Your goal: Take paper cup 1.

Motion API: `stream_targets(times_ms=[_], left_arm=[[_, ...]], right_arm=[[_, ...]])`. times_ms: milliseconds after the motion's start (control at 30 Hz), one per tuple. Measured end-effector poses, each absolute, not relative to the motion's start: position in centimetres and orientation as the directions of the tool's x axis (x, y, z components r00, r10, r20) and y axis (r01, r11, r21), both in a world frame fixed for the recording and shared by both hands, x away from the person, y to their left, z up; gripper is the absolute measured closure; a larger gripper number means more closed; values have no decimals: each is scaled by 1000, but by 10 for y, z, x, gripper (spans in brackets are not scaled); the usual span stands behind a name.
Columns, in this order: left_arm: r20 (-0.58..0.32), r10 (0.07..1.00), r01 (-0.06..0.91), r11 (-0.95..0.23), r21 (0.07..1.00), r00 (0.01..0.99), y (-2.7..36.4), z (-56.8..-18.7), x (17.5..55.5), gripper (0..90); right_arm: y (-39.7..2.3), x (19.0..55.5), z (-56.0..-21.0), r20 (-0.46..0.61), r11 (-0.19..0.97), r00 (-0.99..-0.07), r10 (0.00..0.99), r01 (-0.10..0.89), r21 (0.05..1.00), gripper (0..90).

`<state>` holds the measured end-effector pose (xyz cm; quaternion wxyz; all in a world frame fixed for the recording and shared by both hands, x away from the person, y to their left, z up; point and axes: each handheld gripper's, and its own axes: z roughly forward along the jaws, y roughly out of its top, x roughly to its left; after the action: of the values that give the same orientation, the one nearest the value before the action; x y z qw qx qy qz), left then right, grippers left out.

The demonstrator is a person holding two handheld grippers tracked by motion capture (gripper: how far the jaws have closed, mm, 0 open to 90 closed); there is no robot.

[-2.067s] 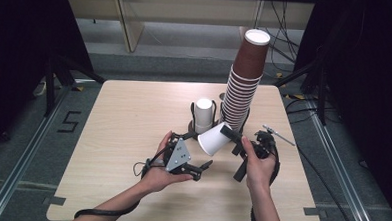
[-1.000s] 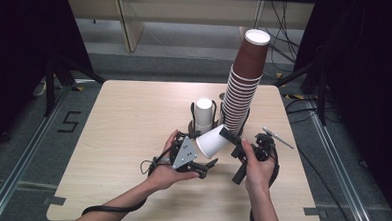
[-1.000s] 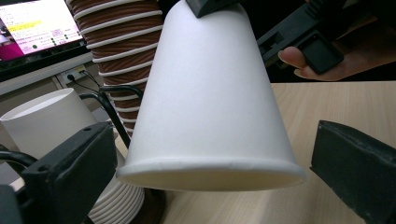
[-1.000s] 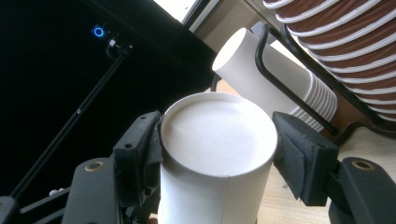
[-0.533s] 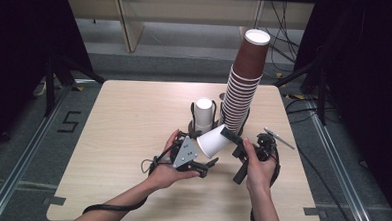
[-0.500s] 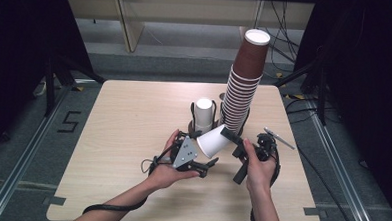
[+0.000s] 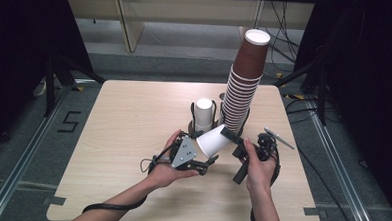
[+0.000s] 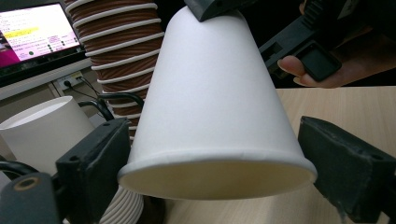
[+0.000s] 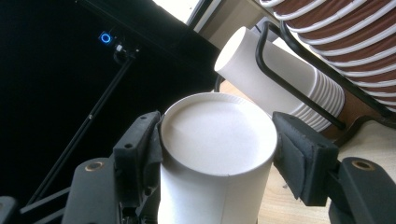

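White cup (image 7: 213, 140) tilted, rim toward left tongs (image 7: 194, 163) standing apart, base clamped in right tongs (image 7: 226, 133).

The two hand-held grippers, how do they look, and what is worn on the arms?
Both are black. The left hand-held gripper carries a grey three-cornered plate and trails a thin black cable; the right hand-held gripper has blocky black jaws with brass-ringed screw holes. The forearms are bare, no sleeves.
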<state>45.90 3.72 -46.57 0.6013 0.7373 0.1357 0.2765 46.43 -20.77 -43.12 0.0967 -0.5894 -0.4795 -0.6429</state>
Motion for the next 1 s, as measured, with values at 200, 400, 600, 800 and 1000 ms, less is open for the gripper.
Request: stream_targets(times_ms=[200,400,600,800,1000], left_arm=[[253,529,-139,-246,959,810,37,-465,460,122],[264,524,-142,-262,955,810,37,-466,460,150],[249,518,-131,-254,958,818,40,-464,461,192],[243,511,-126,-253,959,824,45,-463,461,213],[243,498,-125,-258,958,832,47,-460,460,222]], right_arm=[[-209,466,-435,852,-529,-309,423,679,508,362],[-209,466,-436,849,-527,-313,424,678,513,358],[-207,465,-436,859,-548,-300,415,671,499,344],[-203,466,-438,821,-509,-316,475,662,549,298],[-199,467,-435,810,-503,-322,491,654,565,259]])
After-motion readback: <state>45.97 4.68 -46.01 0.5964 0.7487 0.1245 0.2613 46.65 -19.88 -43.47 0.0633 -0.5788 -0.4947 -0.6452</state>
